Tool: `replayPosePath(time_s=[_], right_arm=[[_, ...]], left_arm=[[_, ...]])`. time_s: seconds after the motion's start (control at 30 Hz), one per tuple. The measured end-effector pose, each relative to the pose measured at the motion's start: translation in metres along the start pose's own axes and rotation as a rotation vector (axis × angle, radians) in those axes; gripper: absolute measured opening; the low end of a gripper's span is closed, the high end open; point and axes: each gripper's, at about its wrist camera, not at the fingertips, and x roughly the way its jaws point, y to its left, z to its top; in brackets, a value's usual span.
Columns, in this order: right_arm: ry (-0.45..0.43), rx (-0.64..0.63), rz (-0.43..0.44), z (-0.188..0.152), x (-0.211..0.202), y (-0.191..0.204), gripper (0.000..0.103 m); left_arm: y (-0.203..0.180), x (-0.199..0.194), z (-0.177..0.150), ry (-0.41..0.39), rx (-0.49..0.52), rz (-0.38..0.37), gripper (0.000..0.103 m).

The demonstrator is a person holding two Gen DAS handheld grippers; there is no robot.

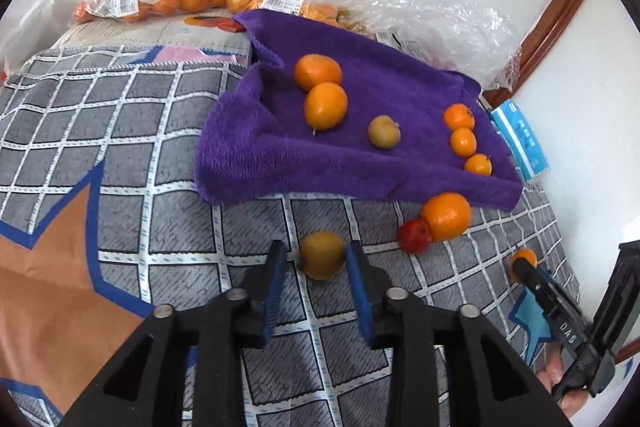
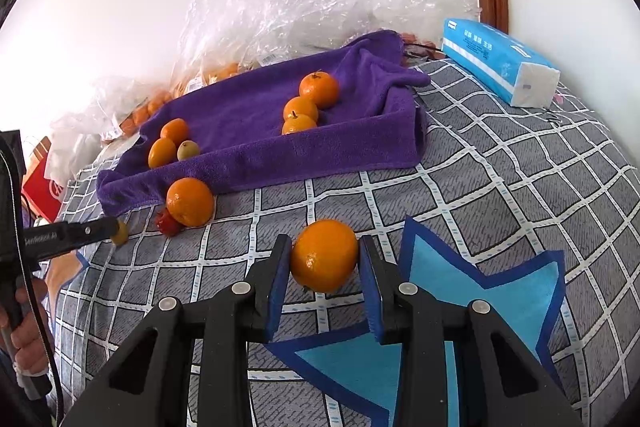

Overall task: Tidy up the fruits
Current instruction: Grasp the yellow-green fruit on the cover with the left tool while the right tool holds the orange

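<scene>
The left gripper closes on a small yellow-green fruit on the checked bedspread, while the right gripper clamps an orange nearby. Sorted fruit lies in rows on the purple towel. Both are round, light and firm-skinned, likely to roll, and look best pinched across the middle.

Purple towel: plush, matt cloth. Bed cover: woven, matt, checked fabric. Bags: crinkled, glossy clear plastic. Oranges: showing smooth, slightly shining peel. Tissue pack: glossy film.
</scene>
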Motion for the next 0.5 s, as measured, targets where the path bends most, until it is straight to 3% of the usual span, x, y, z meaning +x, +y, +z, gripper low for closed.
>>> replayPosePath(time_s=[0.07,0.13,0.2,0.33,0.5], right_arm=[[0.003,0.005,-0.004,0.0,0.001,-0.001,0.034],[-0.002,0.012,-0.006,0.0,0.0,-0.002,0.034],[-0.006,0.021,-0.011,0.0,-0.001,-0.004,0.034],[-0.004,0.028,-0.013,0.0,0.0,-0.005,0.034],[-0.005,0.022,-0.019,0.0,-0.001,-0.003,0.034]], left_arm=[[-0.006,0.002,-0.004,-0.051,0.043,0.025,0.032],[-0.014,0.005,-0.008,-0.086,0.103,0.063,0.023],[-0.018,0.005,-0.01,-0.096,0.123,0.075,0.023],[-0.008,0.002,-0.009,-0.095,0.092,-0.007,0.023],[-0.007,-0.009,-0.012,-0.158,0.087,-0.054,0.023]])
